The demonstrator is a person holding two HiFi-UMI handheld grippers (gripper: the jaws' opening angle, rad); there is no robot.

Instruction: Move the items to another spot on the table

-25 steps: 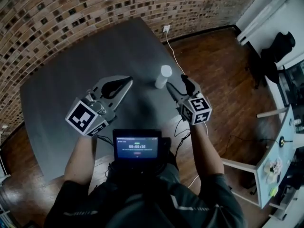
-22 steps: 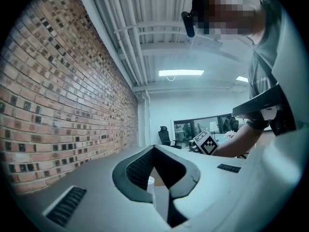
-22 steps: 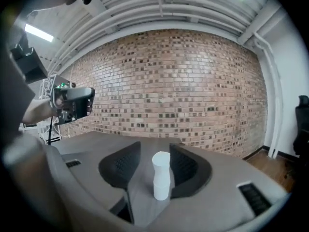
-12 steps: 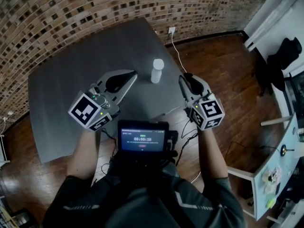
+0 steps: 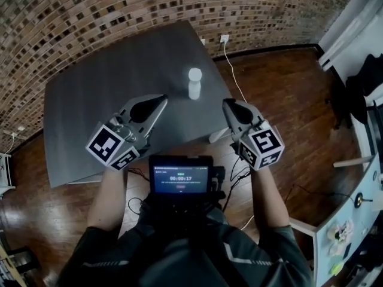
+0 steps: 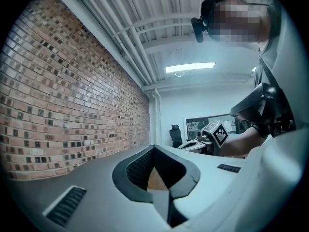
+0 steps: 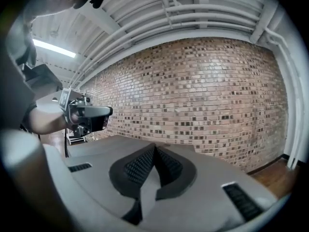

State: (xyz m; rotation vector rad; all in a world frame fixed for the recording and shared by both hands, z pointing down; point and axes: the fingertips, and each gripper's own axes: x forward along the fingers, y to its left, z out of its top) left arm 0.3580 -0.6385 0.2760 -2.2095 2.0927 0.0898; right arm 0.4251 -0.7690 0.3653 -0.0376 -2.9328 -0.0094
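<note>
**Left side.** My left hand-held gripper (image 5: pixel 158 104) is closed, its jaws meeting at the tips with nothing between them. It hangs over the near part of the dark grey rectangular tabletop (image 5: pixel 102 100). Compared with a second ago it has drawn back toward me and sits further from the task item.

**Centre.** The task item is a small white cylindrical plastic bottle with a rounded cap (image 5: pixel 194 84). It stands upright on the right part of the tabletop, close to the right edge, beyond both hand-held grippers and between them. Nothing touches it. It looks plain and unmarked from here; any label is too small to make out. It has kept the same spot on the tabletop over the last second.

**Right side.** My right hand-held gripper (image 5: pixel 228 105) is closed and empty. A second ago it stood wide open just beside the bottle; its jaws have just been closing, with no object between them, and it has pulled back to a position off the right edge of the tabletop.

**Meaning for the task.** I judge the bottle released at its new spot and this placement complete. No other item shows on the tabletop.
</note>
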